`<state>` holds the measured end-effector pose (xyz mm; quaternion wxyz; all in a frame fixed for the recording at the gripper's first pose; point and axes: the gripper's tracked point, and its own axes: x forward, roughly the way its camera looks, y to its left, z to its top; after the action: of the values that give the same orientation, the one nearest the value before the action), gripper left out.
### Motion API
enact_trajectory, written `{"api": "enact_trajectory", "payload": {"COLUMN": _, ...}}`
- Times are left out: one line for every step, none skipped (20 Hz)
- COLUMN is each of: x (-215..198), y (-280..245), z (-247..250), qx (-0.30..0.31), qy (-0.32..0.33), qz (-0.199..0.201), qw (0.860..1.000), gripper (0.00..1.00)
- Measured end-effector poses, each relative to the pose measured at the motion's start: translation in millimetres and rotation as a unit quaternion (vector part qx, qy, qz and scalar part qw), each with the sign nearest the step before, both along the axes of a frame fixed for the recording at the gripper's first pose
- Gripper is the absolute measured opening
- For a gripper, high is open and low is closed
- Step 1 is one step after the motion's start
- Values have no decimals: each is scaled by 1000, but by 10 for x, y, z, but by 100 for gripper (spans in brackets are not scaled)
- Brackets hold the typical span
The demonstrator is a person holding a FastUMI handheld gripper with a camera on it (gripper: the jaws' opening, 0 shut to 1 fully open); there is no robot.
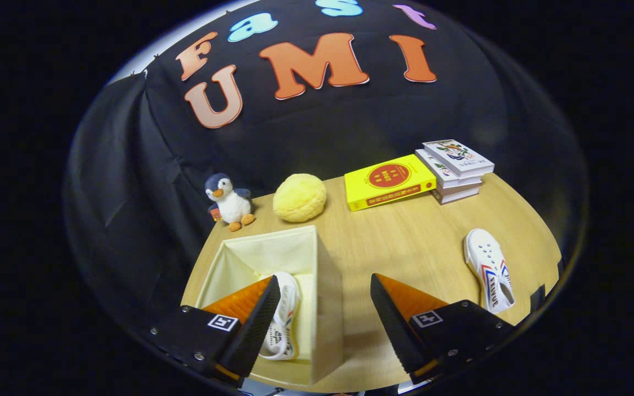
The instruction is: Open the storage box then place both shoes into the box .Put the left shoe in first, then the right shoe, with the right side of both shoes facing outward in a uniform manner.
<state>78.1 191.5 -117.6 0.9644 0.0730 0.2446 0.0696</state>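
Note:
A cream fabric storage box (325, 286) stands open on the wooden table, just ahead of my fingers and under the left one. One white shoe (285, 319) lies inside it on its side, partly hidden by my left finger. The other white shoe (488, 269), with red and blue stripes, lies on the table beyond and to the right of my right finger. My gripper (325, 300) is open, with nothing held; the box's right wall sits in the gap between the fingers.
Along the back of the table (405, 242) stand a penguin plush (229, 202), a yellow round plush (299, 198), a yellow book (388, 181) and a stack of books (456, 168). Black cloth walls close the booth behind and at the left.

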Motion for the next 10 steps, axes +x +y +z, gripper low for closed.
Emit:
{"api": "enact_trajectory", "payload": {"x": 22, "y": -207, "z": -6, "qx": -4, "qy": -1, "qz": -9, "qw": 1000, "gripper": 98}}
{"api": "enact_trajectory", "payload": {"x": 36, "y": -402, "z": -31, "qx": -9, "qy": 0, "qz": -16, "qw": 1000, "gripper": 99}}
{"api": "enact_trajectory", "payload": {"x": 52, "y": -587, "z": -63, "qx": -16, "qy": 1, "qz": -23, "qw": 1000, "gripper": 99}}
{"api": "enact_trajectory", "payload": {"x": 72, "y": -765, "z": -84, "qx": -23, "qy": 4, "qz": -30, "qw": 999, "gripper": 98}}
{"api": "enact_trajectory", "payload": {"x": 79, "y": -953, "z": -122, "qx": -29, "qy": 7, "qz": -37, "qw": 999, "gripper": 99}}
{"api": "enact_trajectory", "payload": {"x": 92, "y": -1138, "z": -149, "qx": -32, "qy": 9, "qz": -44, "qw": 998, "gripper": 99}}
{"api": "enact_trajectory", "payload": {"x": 104, "y": -1295, "z": -182, "qx": -34, "qy": 12, "qz": -49, "qw": 998, "gripper": 99}}
{"api": "enact_trajectory", "payload": {"x": 117, "y": -1449, "z": -215, "qx": -37, "qy": 15, "qz": -54, "qw": 998, "gripper": 99}}
{"api": "enact_trajectory", "payload": {"x": 131, "y": -1604, "z": -246, "qx": -41, "qy": 18, "qz": -59, "qw": 997, "gripper": 99}}
{"api": "enact_trajectory", "payload": {"x": 140, "y": -1752, "z": -276, "qx": -46, "qy": 20, "qz": -64, "qw": 997, "gripper": 99}}
